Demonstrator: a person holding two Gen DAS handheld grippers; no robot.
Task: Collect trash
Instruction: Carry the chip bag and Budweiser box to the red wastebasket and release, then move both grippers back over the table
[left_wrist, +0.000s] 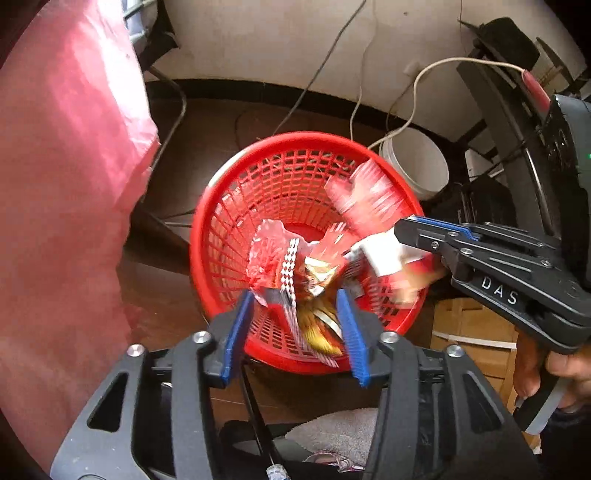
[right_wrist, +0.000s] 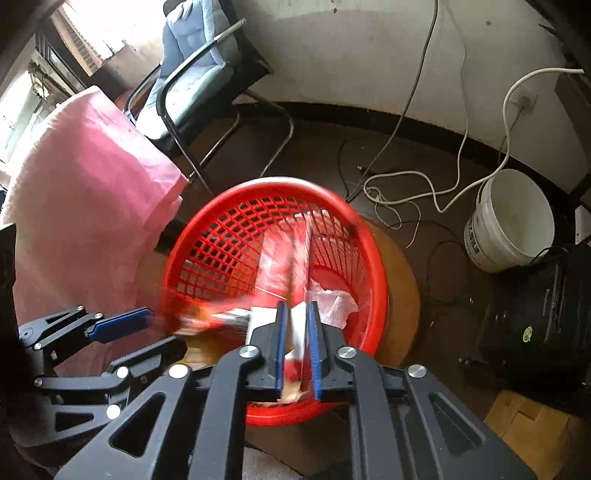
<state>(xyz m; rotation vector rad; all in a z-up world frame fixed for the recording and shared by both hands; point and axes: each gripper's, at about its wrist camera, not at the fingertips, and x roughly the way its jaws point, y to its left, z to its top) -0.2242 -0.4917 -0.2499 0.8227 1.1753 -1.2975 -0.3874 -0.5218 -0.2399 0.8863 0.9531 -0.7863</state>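
Observation:
A red mesh basket (left_wrist: 280, 177) stands on the floor; it also shows in the right wrist view (right_wrist: 221, 236). My left gripper (left_wrist: 295, 306) is open above its near rim, and a yellow and checkered wrapper (left_wrist: 317, 325) hangs loose between the fingers, over the basket. My right gripper (right_wrist: 295, 314) is shut on a red and white wrapper (right_wrist: 288, 254) and holds it over the basket; in the left wrist view it (left_wrist: 402, 236) comes in from the right with that wrapper (left_wrist: 369, 199). A crumpled pink-white wrapper (left_wrist: 266, 247) lies inside the basket.
A pink cloth (right_wrist: 85, 192) hangs at the left. A white bucket (right_wrist: 513, 221) and loose cables (right_wrist: 406, 192) lie right of the basket. A chair (right_wrist: 199, 81) stands behind, a black box (right_wrist: 535, 314) at far right. A round wooden board (right_wrist: 402, 288) is under the basket.

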